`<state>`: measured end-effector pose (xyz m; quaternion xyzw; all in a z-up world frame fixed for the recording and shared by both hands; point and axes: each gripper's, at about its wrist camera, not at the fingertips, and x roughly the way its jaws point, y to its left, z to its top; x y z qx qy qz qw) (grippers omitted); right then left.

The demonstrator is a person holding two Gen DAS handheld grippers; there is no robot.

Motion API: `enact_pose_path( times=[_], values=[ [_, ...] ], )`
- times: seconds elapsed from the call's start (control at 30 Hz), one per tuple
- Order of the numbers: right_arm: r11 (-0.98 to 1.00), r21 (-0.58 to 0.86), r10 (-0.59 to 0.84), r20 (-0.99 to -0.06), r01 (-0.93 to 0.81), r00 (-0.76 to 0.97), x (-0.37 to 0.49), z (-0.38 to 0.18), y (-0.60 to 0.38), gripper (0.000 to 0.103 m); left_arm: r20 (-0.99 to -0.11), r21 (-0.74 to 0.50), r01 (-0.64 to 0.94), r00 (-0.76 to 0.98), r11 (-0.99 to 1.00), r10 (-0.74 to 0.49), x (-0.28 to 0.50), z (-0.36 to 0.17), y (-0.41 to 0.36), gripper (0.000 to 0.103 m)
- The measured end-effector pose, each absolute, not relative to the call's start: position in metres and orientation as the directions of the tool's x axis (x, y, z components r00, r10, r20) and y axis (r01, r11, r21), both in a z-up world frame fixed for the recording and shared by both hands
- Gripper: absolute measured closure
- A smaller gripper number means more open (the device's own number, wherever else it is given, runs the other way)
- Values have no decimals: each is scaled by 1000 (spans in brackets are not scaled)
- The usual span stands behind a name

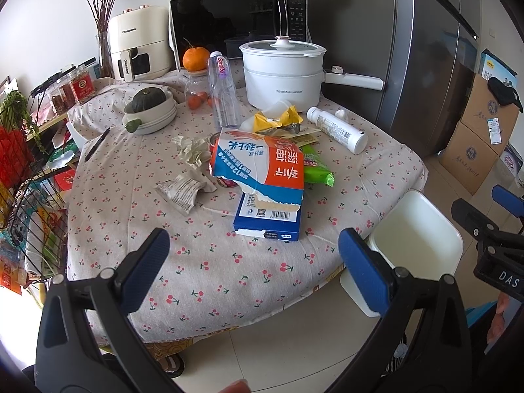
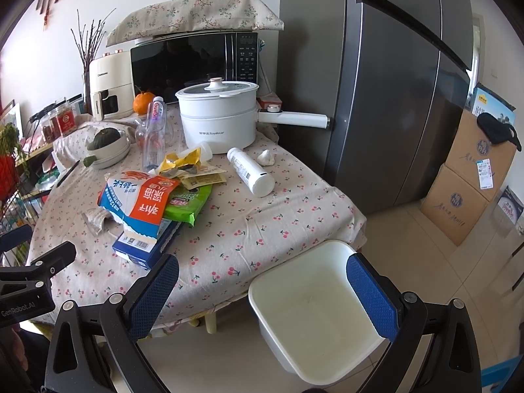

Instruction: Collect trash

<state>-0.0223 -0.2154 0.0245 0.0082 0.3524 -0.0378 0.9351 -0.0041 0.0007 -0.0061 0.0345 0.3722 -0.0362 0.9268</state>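
Note:
Trash lies mid-table: a torn blue-orange carton (image 1: 258,163) (image 2: 140,199) on a blue box (image 1: 268,219) (image 2: 144,249), a green wrapper (image 1: 316,167) (image 2: 188,204), a yellow wrapper (image 1: 276,119) (image 2: 180,162), crumpled tissue (image 1: 193,152), a torn packet (image 1: 181,191) (image 2: 93,217), and a lying white bottle (image 1: 337,129) (image 2: 250,172). An empty white bin (image 1: 416,239) (image 2: 314,314) stands on the floor at the table's near right corner. My left gripper (image 1: 257,271) is open and empty over the table's near edge. My right gripper (image 2: 262,298) is open and empty above the bin.
A white electric pot (image 1: 281,72) (image 2: 217,118), microwave (image 1: 235,23), air fryer (image 1: 137,46), clear bottle (image 1: 222,91), bowl with squash (image 1: 150,111) and pen (image 1: 96,144) fill the table's far side. A fridge (image 2: 386,82) and cardboard boxes (image 2: 468,190) stand to the right.

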Motion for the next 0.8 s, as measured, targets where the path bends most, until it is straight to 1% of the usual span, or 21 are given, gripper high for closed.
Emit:
enact_pose_path(
  times=[0.53, 0.67, 0.8],
  values=[
    [997, -9, -66, -665, 80, 744, -22, 23, -215, 0, -697, 36, 90, 716, 995, -40, -4, -4, 5, 1],
    [998, -9, -55, -685, 67, 726, -17, 23, -215, 0, -699, 16, 119, 711, 993, -74, -1, -5, 7, 1],
    [999, 7, -30, -712, 50, 702, -9, 34, -220, 0, -735, -21, 139, 669, 990, -110, 14, -9, 11, 1]
  ],
)
